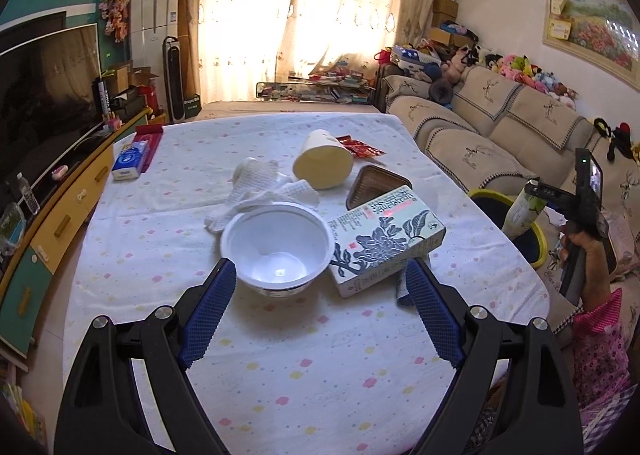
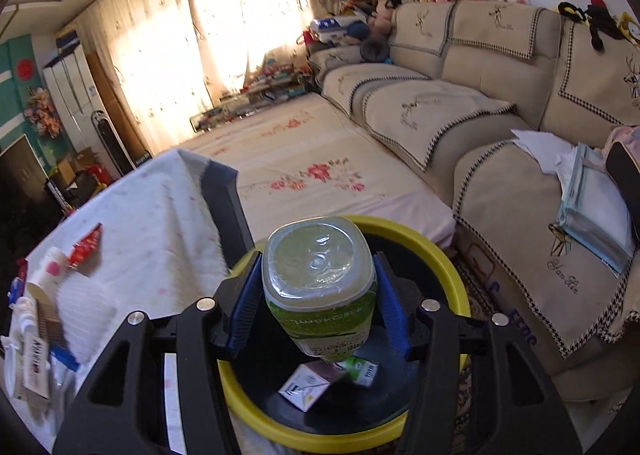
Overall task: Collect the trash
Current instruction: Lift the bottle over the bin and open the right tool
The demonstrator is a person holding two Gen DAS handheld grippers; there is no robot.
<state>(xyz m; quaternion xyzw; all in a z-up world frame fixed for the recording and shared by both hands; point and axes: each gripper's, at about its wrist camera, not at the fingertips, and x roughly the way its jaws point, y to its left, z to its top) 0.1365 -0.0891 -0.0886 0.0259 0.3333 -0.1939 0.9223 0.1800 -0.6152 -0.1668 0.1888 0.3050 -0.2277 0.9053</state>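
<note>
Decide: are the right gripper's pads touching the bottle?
Touching. The right wrist view shows both blue pads pressed against the sides of the bottle, which the right gripper holds bottom-up over the yellow-rimmed bin.

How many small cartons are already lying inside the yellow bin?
2: a pale pink and white carton beside a green and white carton, at the bin bottom. The held bottle may hide more.

Sunlit cream curtains (image 1: 304, 15) on far wall; beige sofa (image 1: 500, 123) right; television (image 1: 44, 95) left.
</note>
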